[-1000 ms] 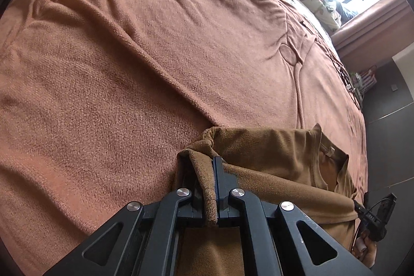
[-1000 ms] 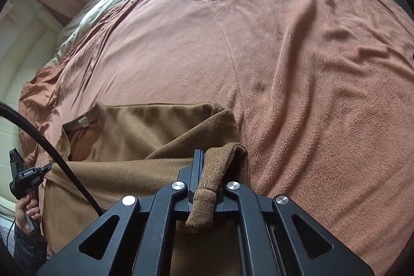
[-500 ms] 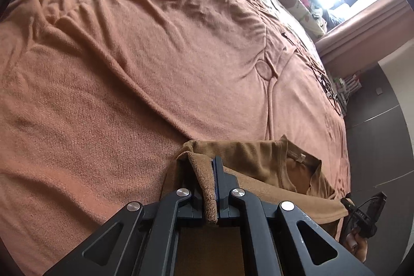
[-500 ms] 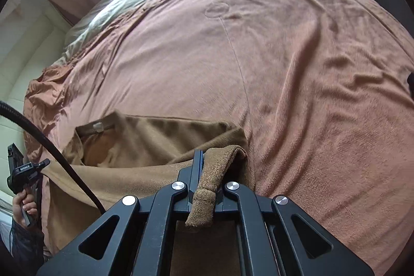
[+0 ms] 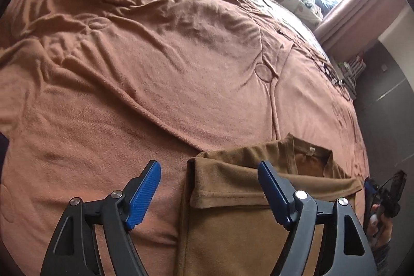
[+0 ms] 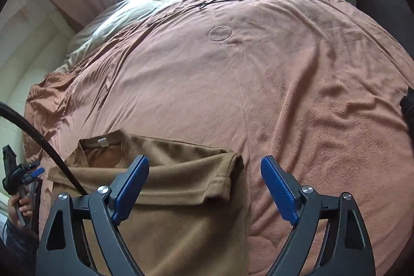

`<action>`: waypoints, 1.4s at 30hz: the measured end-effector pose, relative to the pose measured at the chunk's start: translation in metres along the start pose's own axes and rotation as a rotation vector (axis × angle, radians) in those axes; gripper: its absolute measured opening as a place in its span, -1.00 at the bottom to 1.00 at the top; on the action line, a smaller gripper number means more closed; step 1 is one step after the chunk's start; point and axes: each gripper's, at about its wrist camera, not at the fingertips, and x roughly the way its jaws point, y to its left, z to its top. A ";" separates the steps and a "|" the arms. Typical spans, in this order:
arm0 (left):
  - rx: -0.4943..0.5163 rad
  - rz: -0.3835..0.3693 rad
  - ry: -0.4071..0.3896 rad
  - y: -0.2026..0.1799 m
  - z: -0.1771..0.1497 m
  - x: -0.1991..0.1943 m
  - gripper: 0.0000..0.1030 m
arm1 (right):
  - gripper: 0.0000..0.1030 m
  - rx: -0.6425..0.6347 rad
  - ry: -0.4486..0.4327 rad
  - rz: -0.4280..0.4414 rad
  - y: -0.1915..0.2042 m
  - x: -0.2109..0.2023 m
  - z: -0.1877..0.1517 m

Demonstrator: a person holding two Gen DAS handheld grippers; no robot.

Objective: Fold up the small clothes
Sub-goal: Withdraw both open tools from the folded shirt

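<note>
Left wrist view, tongs (image 5: pixel 209 170) opening above shirt (image 5: pixel 233 224) edge, blanket (image 5: pixel 155 69) beyond

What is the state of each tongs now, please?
Left tongs: opening, nothing between the pads; the brown shirt lies released below.
Right tongs: opening, holding nothing; the shirt's folded edge rests on the blanket.

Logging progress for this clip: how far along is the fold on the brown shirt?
Done: the brown shirt lies flat on the orange blanket, its bottom hem folded up toward the collar. In hand: nothing; the left gripper and right gripper are opening with no cloth pinched. Left: probably a further fold to make it compact, judging by its width.
</note>
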 end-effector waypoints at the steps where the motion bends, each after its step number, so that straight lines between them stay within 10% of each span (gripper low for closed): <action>1: 0.038 0.016 0.009 -0.003 -0.002 0.000 0.52 | 0.70 -0.026 0.003 -0.014 0.002 -0.002 -0.003; 19: 0.472 0.301 0.221 -0.041 -0.048 0.071 0.52 | 0.70 -0.373 0.205 -0.345 0.032 0.065 -0.030; 35: 0.329 0.350 0.051 -0.046 0.015 0.087 0.49 | 0.69 -0.334 0.060 -0.451 0.036 0.102 0.021; 42: 0.306 0.284 -0.031 -0.047 0.024 0.059 0.42 | 0.19 -0.257 0.041 -0.322 0.021 0.087 0.021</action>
